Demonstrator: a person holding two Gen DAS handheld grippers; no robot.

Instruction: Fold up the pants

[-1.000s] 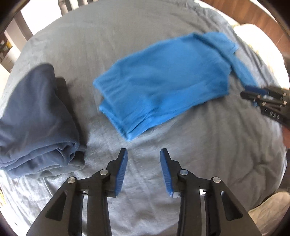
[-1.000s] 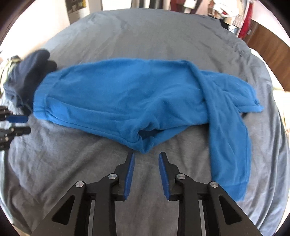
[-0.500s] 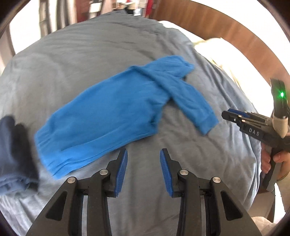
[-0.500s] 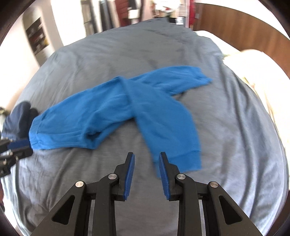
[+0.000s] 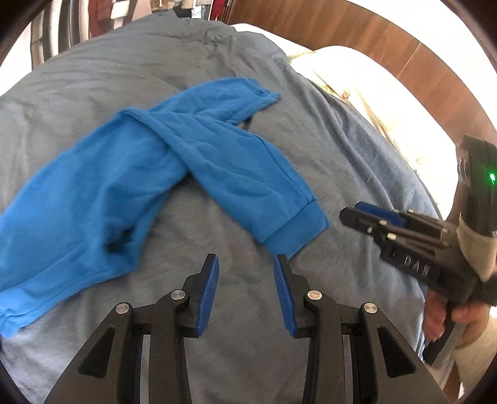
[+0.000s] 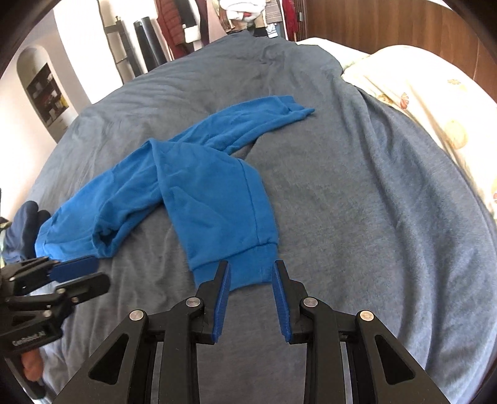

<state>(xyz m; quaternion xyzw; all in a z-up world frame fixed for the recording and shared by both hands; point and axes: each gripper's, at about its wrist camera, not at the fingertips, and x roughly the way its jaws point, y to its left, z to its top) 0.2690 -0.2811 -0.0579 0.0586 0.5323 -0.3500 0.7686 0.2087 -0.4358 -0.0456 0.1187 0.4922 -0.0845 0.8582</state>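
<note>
Bright blue pants (image 5: 149,174) lie on the grey bed cover (image 5: 341,149) with their two legs crossed. One leg runs away to the far cuff (image 6: 292,108). The other comes toward me and ends in a ribbed cuff (image 6: 236,264). My right gripper (image 6: 251,270) hovers just over that near cuff, jaws apart, pads not pressing the cloth. My left gripper (image 5: 245,264) is open over bare cover, just left of the same cuff (image 5: 295,230). Each gripper shows in the other's view: the right gripper (image 5: 357,214) and the left gripper (image 6: 84,273).
A dark navy folded garment (image 6: 25,223) sits at the waistband end of the pants. A pale flowered pillow (image 6: 435,102) and a wooden headboard (image 5: 388,40) bound the far right. Shelves and hanging clothes (image 6: 186,25) stand beyond the bed.
Both grippers have swept along the pants from the waistband end to the leg cuffs. The navy garment has left the left wrist view. The near cuff now lies at the right gripper's tips.
</note>
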